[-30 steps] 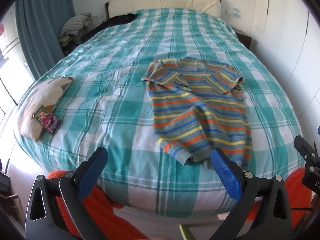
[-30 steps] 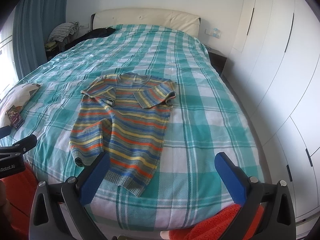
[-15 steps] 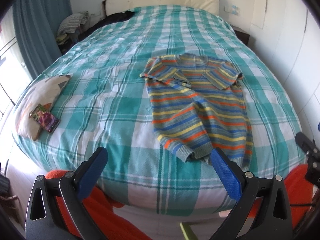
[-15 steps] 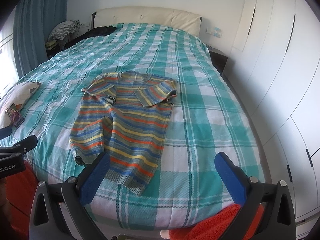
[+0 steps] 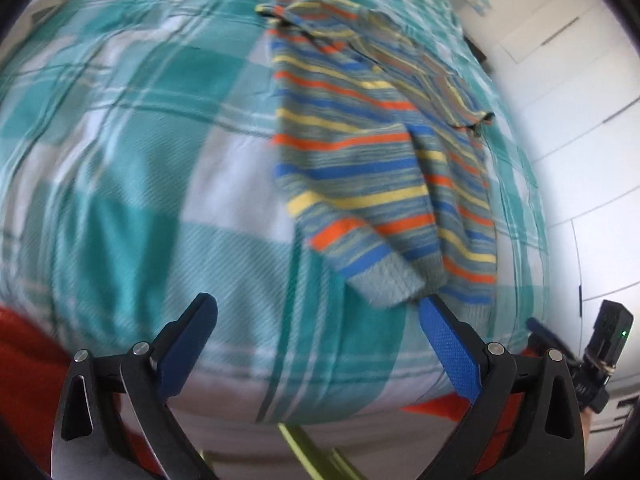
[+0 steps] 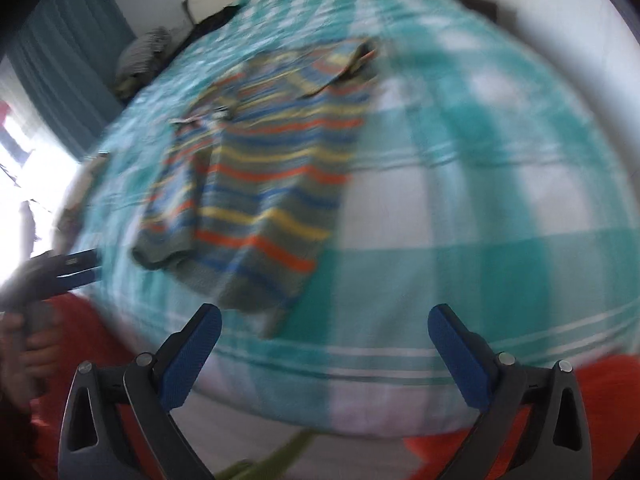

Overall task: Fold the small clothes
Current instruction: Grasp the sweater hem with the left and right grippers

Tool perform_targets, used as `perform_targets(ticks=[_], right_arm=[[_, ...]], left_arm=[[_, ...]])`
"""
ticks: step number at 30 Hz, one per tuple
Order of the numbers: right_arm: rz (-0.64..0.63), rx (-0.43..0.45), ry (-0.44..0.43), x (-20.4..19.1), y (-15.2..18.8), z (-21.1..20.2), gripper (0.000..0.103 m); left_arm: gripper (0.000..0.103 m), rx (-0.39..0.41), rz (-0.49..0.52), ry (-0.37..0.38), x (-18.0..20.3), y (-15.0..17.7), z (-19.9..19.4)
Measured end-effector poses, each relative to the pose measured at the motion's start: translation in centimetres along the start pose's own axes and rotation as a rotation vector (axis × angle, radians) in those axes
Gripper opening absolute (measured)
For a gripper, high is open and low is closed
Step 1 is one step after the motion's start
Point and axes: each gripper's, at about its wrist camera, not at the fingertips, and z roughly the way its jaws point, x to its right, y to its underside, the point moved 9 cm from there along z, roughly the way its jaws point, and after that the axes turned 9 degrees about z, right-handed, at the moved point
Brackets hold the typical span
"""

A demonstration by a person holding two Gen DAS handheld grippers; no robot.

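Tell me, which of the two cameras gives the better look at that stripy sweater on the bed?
The left wrist view: the striped sweater fills more of the picture, with fairly crisp stripes and ribbed hem. The right wrist view shows the same sweater whole but smaller and smeared by motion blur.

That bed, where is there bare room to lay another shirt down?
Bare plaid bedspread lies left of the striped sweater, and another wide patch lies to its right. The bed's far corner looks cluttered with a clothes heap.
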Motion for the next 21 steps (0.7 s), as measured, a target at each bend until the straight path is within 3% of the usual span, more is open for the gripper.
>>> perform_targets(ticks=[1,3,4,5,7,8,10,13,17,19,21], right_arm=[[0.010,-0.023,-0.038,-0.4,0.3,0.8,0.093],[0.027,-0.074,-0.090,-1.3,1.1,2.8,0.076],[0.033,-0.096,-0.106,-1.6,1.5,3.7,0.072],[0.032,-0.114,-0.111,-1.6,1.7,4.6,0.061],[0.002,-0.133,-0.118,-1.9,2.0,5.9,0.014],[0.005,-0.135,-0.107,-1.6,1.9,5.7,0.005],[0.045,-0.118,-0.125,-1.0,1.0,4.0,0.005],[0.069,-0.056,-0.104,1.1,-0.1,-1.1,0.005],[0.075,-0.042,-0.014,4.0,-0.6,-3.2,0.004],[0.074,-0.057,-0.004,4.5,-0.5,-1.8,0.005],[0.079,-0.081,-0.031,4.0,-0.2,-0.1,0.011]], left_arm=[[0.101,-0.007,0.004,-0.012,0.2,-0.5,0.8],[0.098,-0.040,0.011,-0.006,0.9,-1.0,2.7],[0.085,-0.054,0.018,-0.015,0.8,-1.2,3.4],[0.054,-0.070,0.029,-0.039,0.8,-1.3,4.0],[0.006,-0.082,0.044,-0.070,0.5,-1.3,4.3],[0.004,-0.074,0.013,-0.029,0.4,-1.2,3.6],[0.004,-0.032,-0.005,-0.005,-0.8,-1.1,0.8],[0.003,-0.002,0.033,-0.049,-3.1,-0.5,-3.2],[0.007,-0.042,0.083,-0.107,-5.4,0.3,-3.3],[0.018,-0.073,0.083,-0.135,-5.8,0.3,-1.6],[0.062,-0.082,0.057,-0.126,-6.2,0.6,-0.6]])
